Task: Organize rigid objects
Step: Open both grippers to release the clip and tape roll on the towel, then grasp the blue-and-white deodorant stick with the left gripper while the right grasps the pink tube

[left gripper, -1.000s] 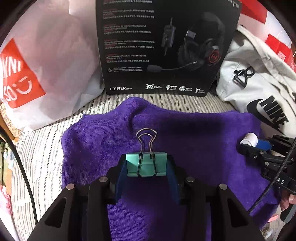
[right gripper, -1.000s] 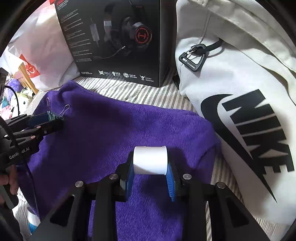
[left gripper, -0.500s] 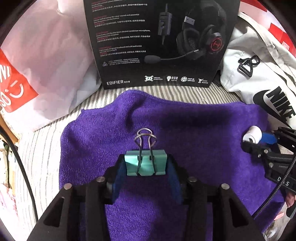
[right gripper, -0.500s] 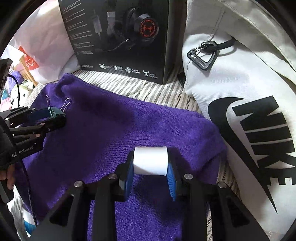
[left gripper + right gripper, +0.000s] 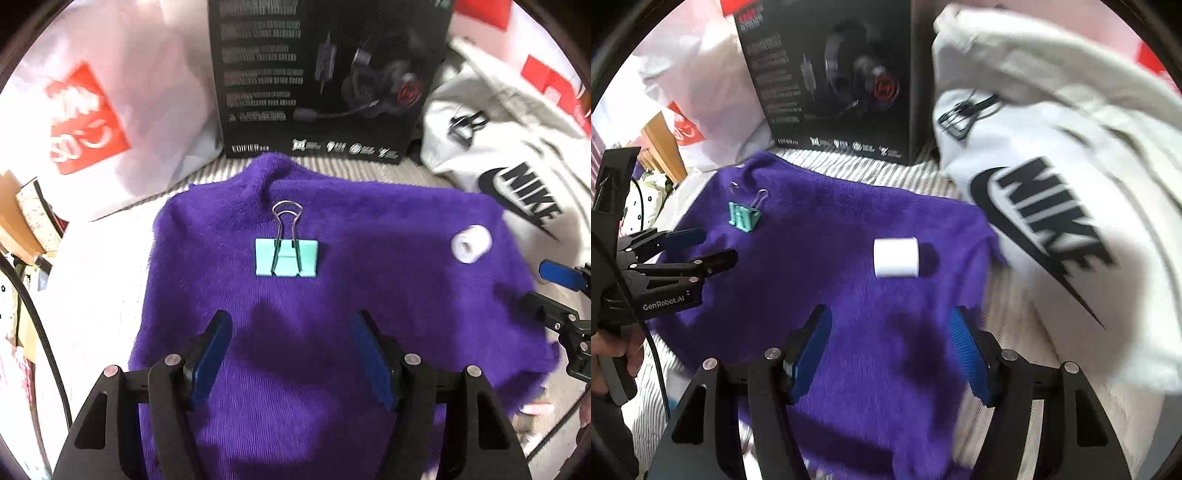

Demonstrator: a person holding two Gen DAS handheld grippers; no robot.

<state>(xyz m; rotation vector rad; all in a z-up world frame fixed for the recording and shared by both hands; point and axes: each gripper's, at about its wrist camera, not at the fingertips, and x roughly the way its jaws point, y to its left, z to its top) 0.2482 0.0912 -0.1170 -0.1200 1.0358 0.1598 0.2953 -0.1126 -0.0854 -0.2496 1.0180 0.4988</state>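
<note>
A teal binder clip (image 5: 286, 257) lies flat on the purple towel (image 5: 369, 295), its wire handles pointing away. My left gripper (image 5: 291, 332) is open and empty, pulled back a little short of the clip. A white roll (image 5: 896, 257) lies on its side on the same towel (image 5: 831, 277), towards its right edge. My right gripper (image 5: 892, 334) is open and empty, just short of the roll. The clip also shows in the right wrist view (image 5: 744, 218), with the left gripper (image 5: 701, 247) beside it. The roll shows in the left wrist view (image 5: 471, 243).
A black headset box (image 5: 328, 77) stands behind the towel. A white Nike bag (image 5: 1071, 206) lies to the right, against the towel's edge. A white and red plastic bag (image 5: 92, 118) sits at the back left. The towel lies on striped bedding (image 5: 868, 170).
Both grippers have opened and drawn back. The binder clip and the white roll, held before, now lie free on the purple towel.
</note>
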